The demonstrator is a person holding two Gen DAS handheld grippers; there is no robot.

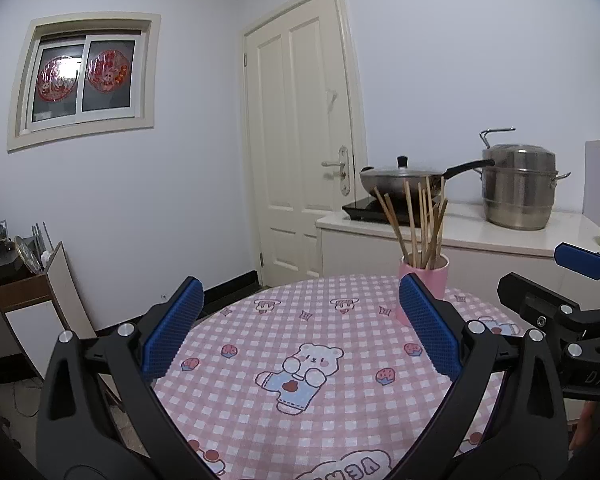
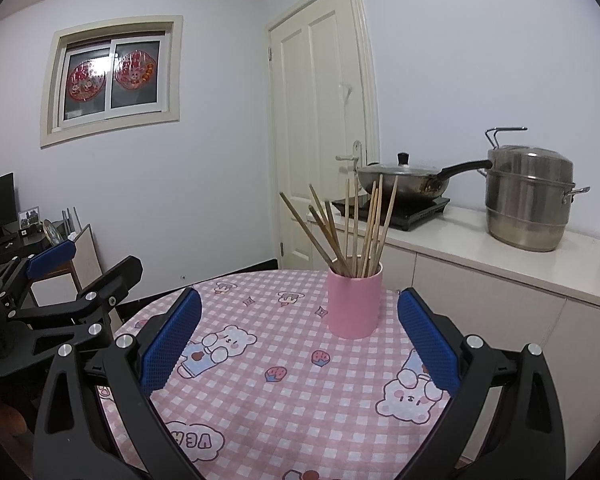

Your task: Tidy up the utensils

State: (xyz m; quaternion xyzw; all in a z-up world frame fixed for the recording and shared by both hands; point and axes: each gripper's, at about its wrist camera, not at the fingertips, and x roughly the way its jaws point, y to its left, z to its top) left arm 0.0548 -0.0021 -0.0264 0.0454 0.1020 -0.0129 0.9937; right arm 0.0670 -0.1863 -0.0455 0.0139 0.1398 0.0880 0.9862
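- Round table [image 2: 284, 432] under pink checked cloth, white counter [image 2: 500, 264] behind it: your working field, bare of loose utensils.
- One pink cup [image 2: 354, 304] stands upright at the table's far side, slightly right of centre.
- Chopsticks [image 2: 360, 232] fan out of it; roughly ten, overlap preventing an exact count.
- Left gripper [image 1: 300, 328] and right gripper [image 2: 300, 332]: two, both spread wide, empty, hovering well short of the cup.
- Should you regroup the sticks, approach from above; steady the cup first.

You get even, dim indoor light; glare on window [image 1: 82, 80]; heavy fisheye bending, dark corners; steamer pot [image 1: 518, 188] slightly blurred.
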